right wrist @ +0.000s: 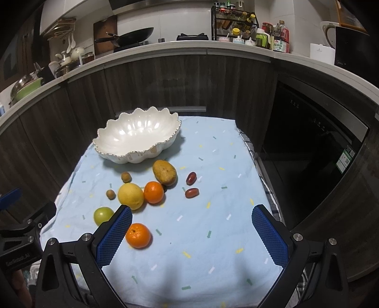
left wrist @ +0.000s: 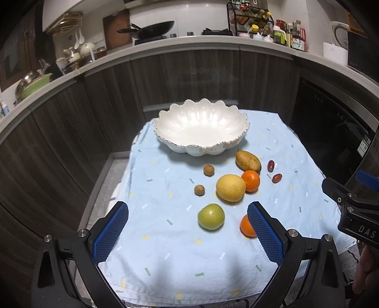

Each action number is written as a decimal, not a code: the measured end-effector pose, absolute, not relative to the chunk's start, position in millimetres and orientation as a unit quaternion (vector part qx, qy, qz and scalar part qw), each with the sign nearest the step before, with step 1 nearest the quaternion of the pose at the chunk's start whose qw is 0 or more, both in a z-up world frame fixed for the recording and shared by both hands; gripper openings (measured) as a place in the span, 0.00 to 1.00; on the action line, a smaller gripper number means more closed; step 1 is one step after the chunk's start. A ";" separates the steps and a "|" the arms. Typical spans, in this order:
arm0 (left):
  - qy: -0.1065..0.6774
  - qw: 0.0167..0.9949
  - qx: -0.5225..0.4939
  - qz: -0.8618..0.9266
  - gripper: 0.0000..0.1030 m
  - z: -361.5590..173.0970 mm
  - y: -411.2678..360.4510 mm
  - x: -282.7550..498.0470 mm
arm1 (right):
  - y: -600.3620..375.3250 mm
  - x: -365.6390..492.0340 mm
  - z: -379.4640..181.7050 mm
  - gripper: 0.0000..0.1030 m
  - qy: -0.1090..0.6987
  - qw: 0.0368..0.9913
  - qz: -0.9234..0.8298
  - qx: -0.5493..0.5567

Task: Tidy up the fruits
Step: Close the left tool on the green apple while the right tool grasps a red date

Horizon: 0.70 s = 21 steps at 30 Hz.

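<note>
A white scalloped bowl stands empty at the far side of a light blue cloth. In front of it lie a brownish mango, a yellow lemon, two oranges, a green apple, two small brown longans and two red dates. My left gripper hovers open just before the apple. My right gripper is open, the near orange beside its left finger.
Dark wood cabinets and a dishwasher front surround the small table. A counter behind carries a wok, a spice rack, bottles and dishes. The cloth's front half is bare.
</note>
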<state>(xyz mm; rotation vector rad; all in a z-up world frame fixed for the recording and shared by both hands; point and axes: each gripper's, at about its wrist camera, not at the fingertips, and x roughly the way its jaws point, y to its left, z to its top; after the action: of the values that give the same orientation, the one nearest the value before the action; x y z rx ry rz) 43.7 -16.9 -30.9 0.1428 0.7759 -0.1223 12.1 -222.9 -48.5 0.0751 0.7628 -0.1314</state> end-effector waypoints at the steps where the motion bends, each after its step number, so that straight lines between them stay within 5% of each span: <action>1: 0.381 0.920 0.071 -0.062 0.99 -33.3 -18.4 46.6 | -223.7 14.8 -50.6 0.99 0.374 0.925 -0.065 0.037; 21: 0.443 0.885 0.101 -0.104 0.86 -106.4 -43.4 99.5 | -232.8 71.5 -101.2 0.99 0.409 0.909 -0.074 0.024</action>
<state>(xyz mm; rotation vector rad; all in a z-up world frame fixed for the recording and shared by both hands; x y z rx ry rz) 99.5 -43.4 -106.4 0.2092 0.9213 -0.2162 71.5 -232.8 -101.2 0.0486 0.8444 -0.1519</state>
